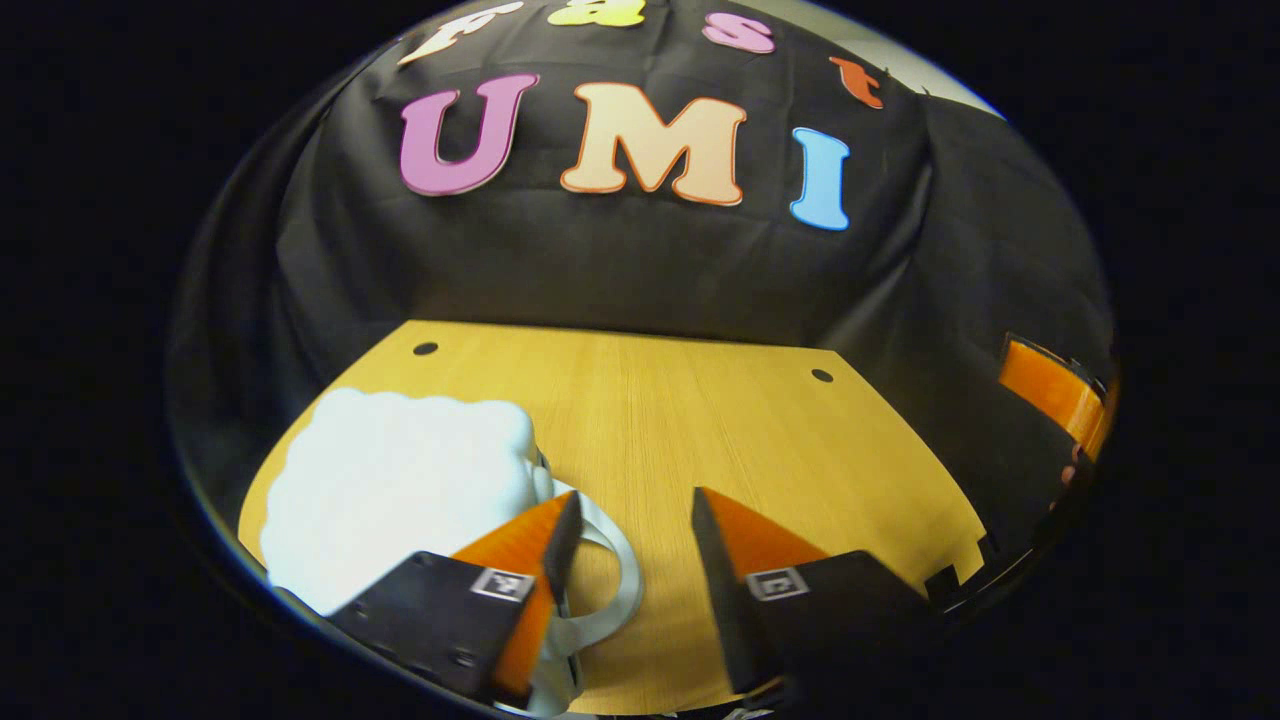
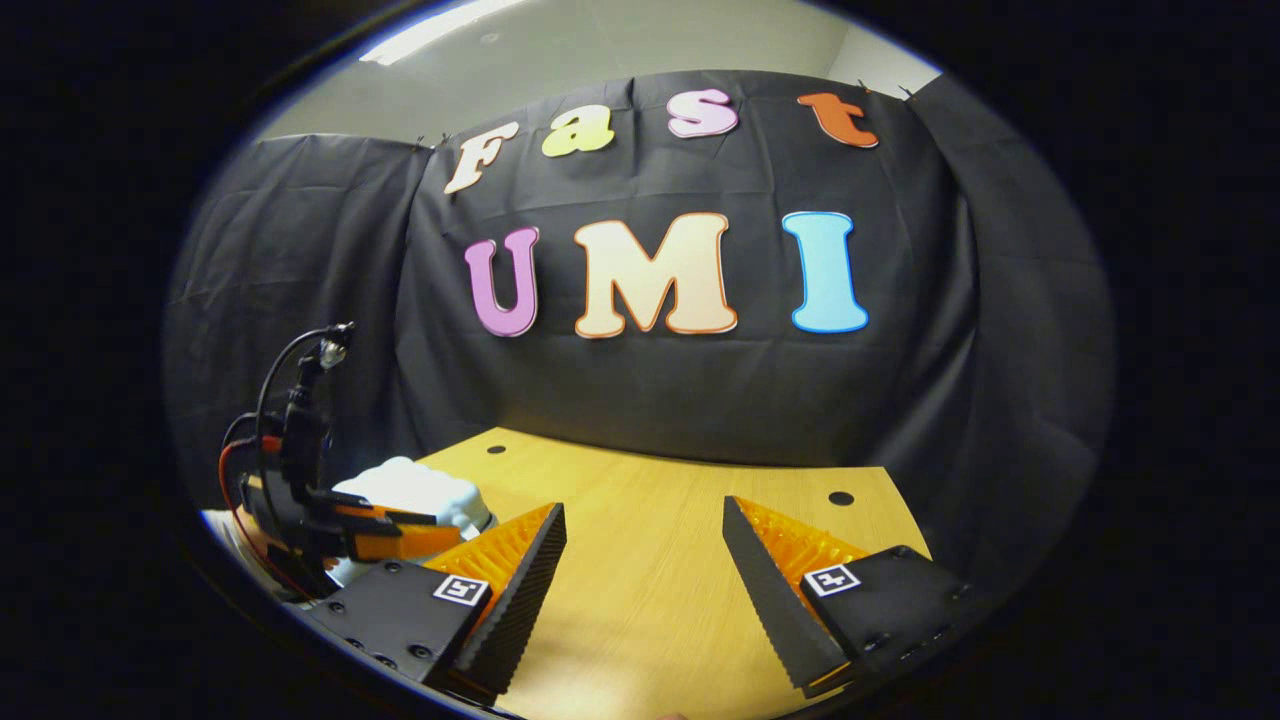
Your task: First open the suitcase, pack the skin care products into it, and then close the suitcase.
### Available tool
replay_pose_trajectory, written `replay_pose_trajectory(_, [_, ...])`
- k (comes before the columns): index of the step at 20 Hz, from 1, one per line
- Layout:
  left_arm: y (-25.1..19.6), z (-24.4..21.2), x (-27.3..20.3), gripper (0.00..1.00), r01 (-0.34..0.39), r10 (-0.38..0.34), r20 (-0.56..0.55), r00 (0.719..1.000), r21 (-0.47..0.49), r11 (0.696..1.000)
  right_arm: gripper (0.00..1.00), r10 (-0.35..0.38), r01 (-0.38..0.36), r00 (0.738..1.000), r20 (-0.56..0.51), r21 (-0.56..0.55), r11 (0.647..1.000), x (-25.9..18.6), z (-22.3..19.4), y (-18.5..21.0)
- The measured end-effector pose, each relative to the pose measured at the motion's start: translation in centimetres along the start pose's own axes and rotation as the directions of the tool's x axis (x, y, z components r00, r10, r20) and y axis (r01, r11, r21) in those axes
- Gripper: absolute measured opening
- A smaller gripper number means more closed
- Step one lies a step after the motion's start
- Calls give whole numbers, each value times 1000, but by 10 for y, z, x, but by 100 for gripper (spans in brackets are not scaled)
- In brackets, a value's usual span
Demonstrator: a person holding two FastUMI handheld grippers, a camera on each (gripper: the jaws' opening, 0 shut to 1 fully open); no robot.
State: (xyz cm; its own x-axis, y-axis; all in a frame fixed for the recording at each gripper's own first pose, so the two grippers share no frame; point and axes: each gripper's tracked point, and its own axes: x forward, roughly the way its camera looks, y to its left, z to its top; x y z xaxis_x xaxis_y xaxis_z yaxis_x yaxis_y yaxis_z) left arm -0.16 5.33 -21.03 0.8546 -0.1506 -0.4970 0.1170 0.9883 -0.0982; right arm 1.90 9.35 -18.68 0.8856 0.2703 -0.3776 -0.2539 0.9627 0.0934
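Observation:
A small white suitcase (image 1: 395,490) with a scalloped shell lies closed on the wooden table (image 1: 700,420), at the left of the left gripper view. Its white loop handle (image 1: 622,580) points toward the table's middle. My left gripper (image 1: 630,525) is open just above that handle; its left finger overlaps the loop, its right finger hangs over bare wood. In the right gripper view the left gripper (image 2: 400,535) sits over the suitcase (image 2: 420,488) at the left. My right gripper (image 2: 645,530) is open above the table (image 2: 650,590), holding nothing.
Black cloth walls close off the table's back and sides. Two small dark holes (image 1: 425,349) (image 1: 822,376) mark the table's far corners. The right gripper's body (image 1: 1050,395) shows at the right edge of the left gripper view.

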Motion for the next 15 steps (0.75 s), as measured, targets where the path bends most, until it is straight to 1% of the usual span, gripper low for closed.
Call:
replay_pose_trajectory(1, [3, 20, -7, 77, -33, 32, 62, 998, 18, 999, 98, -8, 8, 999, 46, 2, 1000, 3, 19, 2])
replay_pose_trajectory(2, [2, 47, -16, 99, -54, 51, 138, 989, 23, 998, 98, -21, 21, 995, 99, -1, 1000, 6, 39, 3])
replay_pose_trajectory(3, [3, 73, -24, 99, -71, 66, 213, 975, 20, 997, 94, -36, 37, 990, 137, -1, 999, 8, 55, 6])
replay_pose_trajectory(4, [1, 96, -30, 99, -68, 59, 264, 963, 24, 997, 98, -49, 48, 985, 168, 6, 999, 8, 70, 10])
replay_pose_trajectory(5, [-4, 116, -38, 98, -55, 42, 307, 951, 36, 998, 98, -56, 55, 979, 197, 15, 998, 8, 84, 18])
replay_pose_trajectory(7, [-11, 146, -45, 97, -22, -6, 350, 937, 76, 997, 98, -72, 70, 962, 265, 17, 997, 4, 110, 29])
replay_pose_trajectory(8, [-11, 163, -48, 97, -12, -24, 379, 925, 92, 996, 98, -84, 85, 952, 293, 10, 996, 3, 120, 33])
replay_pose_trajectory(9, [-12, 179, -51, 97, -2, -42, 410, 911, 106, 994, 94, -89, 92, 947, 308, 4, 996, 1, 124, 38])
replay_pose_trajectory(11, [-13, 198, -58, 96, 5, -67, 454, 888, 137, 991, 98, -88, 94, 941, 327, -1, 996, -4, 130, 54])
replay_pose_trajectory(12, [-10, 206, -61, 96, 1, -71, 476, 877, 145, 989, 95, -90, 97, 938, 336, -5, 995, -5, 134, 59])
replay_pose_trajectory(13, [-10, 214, -65, 97, 9, -84, 493, 866, 153, 988, 95, -95, 104, 934, 346, -9, 994, -6, 137, 61])
replay_pose_trajectory(14, [-11, 218, -69, 96, 15, -94, 503, 859, 159, 987, 97, -99, 110, 930, 353, -12, 994, -8, 140, 63])
replay_pose_trajectory(15, [-11, 221, -71, 96, 26, -103, 507, 855, 158, 987, 97, -104, 116, 928, 359, -14, 993, -8, 144, 66])
